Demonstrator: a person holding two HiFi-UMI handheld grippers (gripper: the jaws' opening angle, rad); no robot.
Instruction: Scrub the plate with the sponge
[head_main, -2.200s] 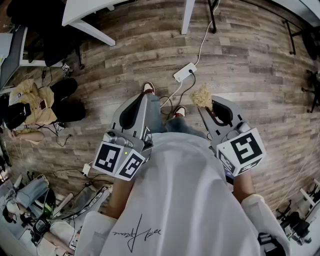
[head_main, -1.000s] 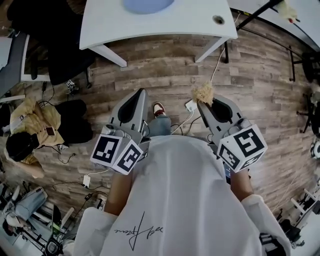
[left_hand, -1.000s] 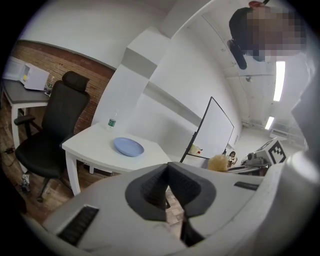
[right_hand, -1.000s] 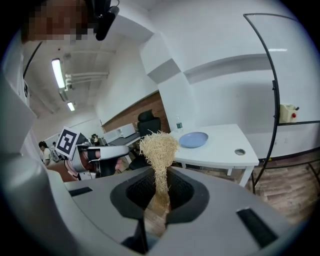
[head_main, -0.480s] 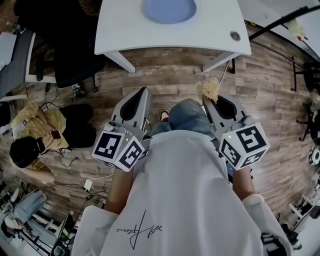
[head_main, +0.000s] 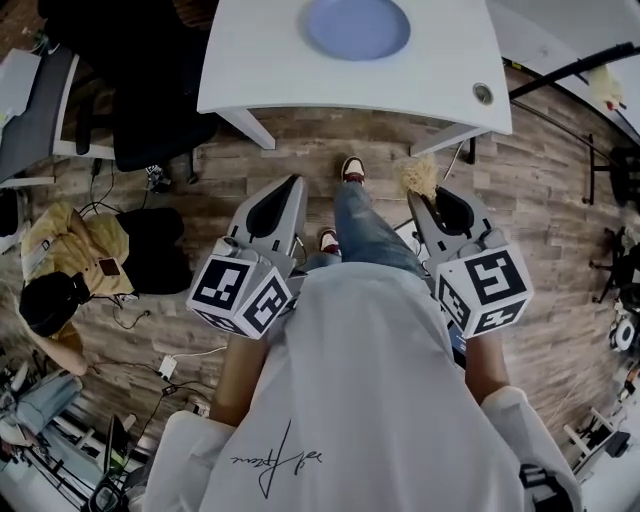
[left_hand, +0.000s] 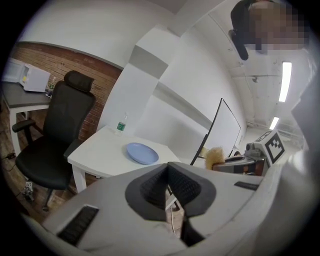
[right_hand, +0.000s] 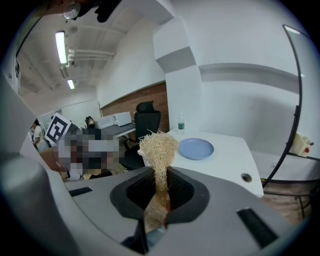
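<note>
A round blue plate (head_main: 358, 27) lies on the white table (head_main: 260, 70) ahead of me; it also shows as the plate (left_hand: 142, 152) in the left gripper view and the plate (right_hand: 196, 148) in the right one. My right gripper (head_main: 422, 196) is shut on a straw-coloured fibrous sponge (head_main: 417, 176), whose tuft (right_hand: 158, 149) sticks up from the pinched jaws (right_hand: 160, 176). My left gripper (head_main: 291, 186) holds nothing; its pads (left_hand: 167, 175) still nearly meet as the jaws start opening. Both grippers hang over the wooden floor, short of the table.
A black office chair (head_main: 150, 110) stands at the table's left. A small bottle (left_hand: 120, 126) stands on the far side of the table, and a cable hole (head_main: 483, 94) sits at its right corner. A person (head_main: 55, 285) sits on the floor at left, among cables.
I have walked toward the table: it and the blue plate have come into the head view and moved closer. The sponge stays gripped in the right gripper.
</note>
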